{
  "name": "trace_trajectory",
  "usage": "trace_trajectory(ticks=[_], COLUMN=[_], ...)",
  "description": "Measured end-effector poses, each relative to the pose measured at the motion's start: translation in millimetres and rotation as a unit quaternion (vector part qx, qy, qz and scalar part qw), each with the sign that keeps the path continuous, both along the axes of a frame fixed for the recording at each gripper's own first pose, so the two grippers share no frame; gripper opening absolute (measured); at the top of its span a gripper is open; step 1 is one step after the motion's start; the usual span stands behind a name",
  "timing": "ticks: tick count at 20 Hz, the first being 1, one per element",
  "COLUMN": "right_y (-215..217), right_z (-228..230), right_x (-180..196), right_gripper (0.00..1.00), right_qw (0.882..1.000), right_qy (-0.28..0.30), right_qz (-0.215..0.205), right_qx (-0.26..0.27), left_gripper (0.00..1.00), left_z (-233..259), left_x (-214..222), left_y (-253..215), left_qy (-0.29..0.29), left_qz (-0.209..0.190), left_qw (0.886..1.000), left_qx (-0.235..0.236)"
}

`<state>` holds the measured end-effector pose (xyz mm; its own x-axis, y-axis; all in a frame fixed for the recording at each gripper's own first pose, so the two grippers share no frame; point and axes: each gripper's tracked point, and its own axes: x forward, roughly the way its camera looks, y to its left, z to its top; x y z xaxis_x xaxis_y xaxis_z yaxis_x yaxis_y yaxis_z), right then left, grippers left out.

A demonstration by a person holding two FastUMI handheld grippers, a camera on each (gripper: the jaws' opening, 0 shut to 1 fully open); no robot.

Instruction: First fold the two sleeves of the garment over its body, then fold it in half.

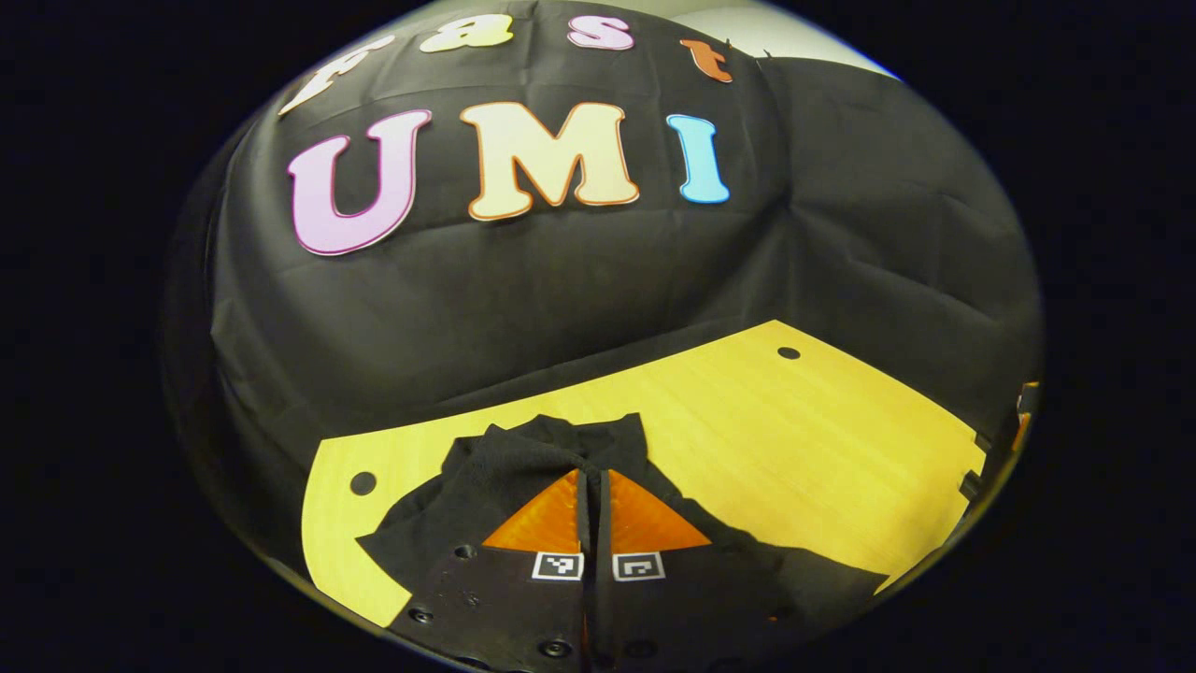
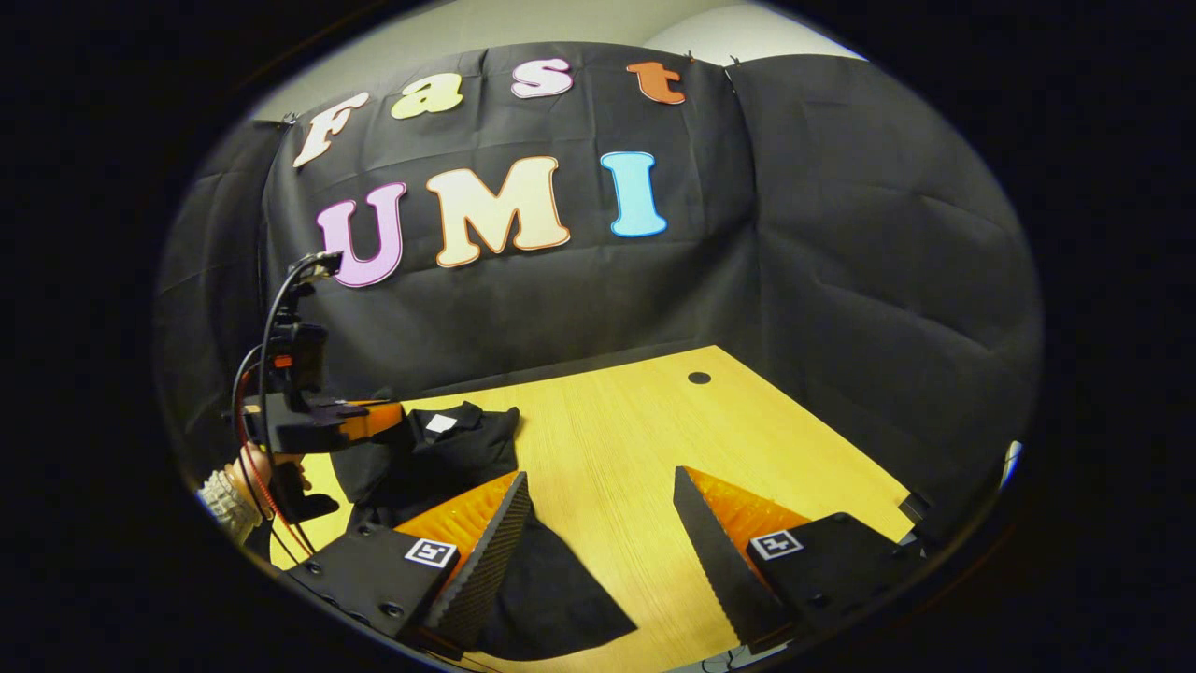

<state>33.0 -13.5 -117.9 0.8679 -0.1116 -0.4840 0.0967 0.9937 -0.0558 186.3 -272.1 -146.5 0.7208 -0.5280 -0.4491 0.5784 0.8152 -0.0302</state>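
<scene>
Sleeve-fold step: left hand-held gripper pinching black fabric garment on yellow wooden desk.
Right hand-held gripper spread, idle above the desk; next likely carry the pinched sleeve over the body.

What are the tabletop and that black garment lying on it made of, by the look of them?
Tabletop: probably wood or wood-look laminate, going by its yellow grain lines and smooth, slightly glossy face. Garment: soft matte black fabric, perhaps knit; it bunches and folds where the left gripper pinches it.
</scene>
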Motion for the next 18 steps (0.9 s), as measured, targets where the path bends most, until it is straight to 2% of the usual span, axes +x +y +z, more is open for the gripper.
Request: trace_trajectory(ticks=[1,2,4,5,6,9,11,12,13,14,15,18], right_y=[-1,-2,2,4,4,7,8,9,11,12,13,13], right_z=[-2,-6,-11,-13,-17,-23,-30,-32,-36,-40,-43,-52], right_x=[0,-2,-1,-1,0,-4,-3,-4,-4,-5,-6,-7], right_gripper=[0.94,0.98,0.98,0.94,0.98,0.98,0.98,0.94,0.98,0.94,0.98,0.98], right_qw=[1.0,1.0,1.0,1.0,1.0,1.0,0.999,0.999,0.999,0.999,0.999,0.998], right_qy=[0.003,0.006,0.013,0.016,0.019,0.026,0.03,0.032,0.035,0.039,0.044,0.053], right_qz=[-0.001,-0.003,-0.003,-0.002,-0.001,0.005,0.008,0.01,0.012,0.013,0.014,0.016], right_qx=[0.002,0.004,0.011,0.014,0.016,0.015,0.017,0.02,0.024,0.027,0.03,0.029], left_gripper=[0.0,0.0,0.0,0.0,0.0,0.0,0.0,0.0,0.0,0.0,0.0,0.0], left_z=[-5,-8,-14,-19,-25,-43,-50,-54,-60,-66,-72,-85], left_x=[3,6,10,13,16,23,26,27,28,28,26,29], left_y=[-10,-20,-40,-48,-57,-76,-85,-88,-90,-91,-90,-91], left_qy=[0.005,0.007,0.009,0.01,0.01,0.02,0.023,0.024,0.027,0.031,0.037,0.048], left_qz=[-0.004,-0.008,-0.018,-0.024,-0.03,-0.044,-0.048,-0.05,-0.052,-0.054,-0.056,-0.05], left_qw=[1.0,1.0,1.0,1.0,0.999,0.999,0.999,0.998,0.998,0.998,0.998,0.997], left_qx=[0.0,-0.003,-0.01,-0.009,-0.002,0.008,0.01,0.013,0.016,0.02,0.022,0.023])
